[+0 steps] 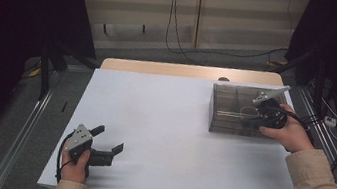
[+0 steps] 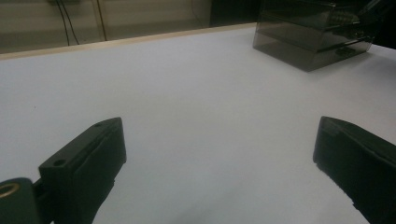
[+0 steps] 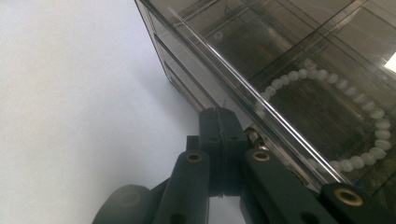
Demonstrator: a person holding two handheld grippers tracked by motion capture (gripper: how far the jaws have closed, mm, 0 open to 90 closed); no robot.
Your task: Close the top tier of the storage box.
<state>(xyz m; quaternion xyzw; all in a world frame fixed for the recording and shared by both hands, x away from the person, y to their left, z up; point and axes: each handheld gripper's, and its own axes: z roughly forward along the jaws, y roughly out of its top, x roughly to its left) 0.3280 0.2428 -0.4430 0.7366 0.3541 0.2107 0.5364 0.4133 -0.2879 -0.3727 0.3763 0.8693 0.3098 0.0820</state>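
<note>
A smoky see-through box [image 1: 235, 109] with drawers stands on the white table [image 1: 167, 124] at the right. In the right gripper view a white bead bracelet [image 3: 306, 73] lies inside the box [image 3: 261, 51], seen through its top. My right gripper [image 1: 248, 120] is at the box's front face, and its jaws [image 3: 219, 116] are shut flat together. A small metal part [image 3: 254, 136] sits just beside the tips; I cannot tell whether anything is pinched. My left gripper [image 1: 110, 138] rests near the front left of the table, open [image 2: 219, 135] with nothing between its jaws. From there the box [image 2: 308, 37] lies far off.
A wooden strip [image 1: 185, 70] runs along the table's far edge. Metal rails [image 1: 25, 128] flank the table on both sides, and cables [image 1: 176, 30] trail across the floor behind it. Dark curtains hang at the left and right.
</note>
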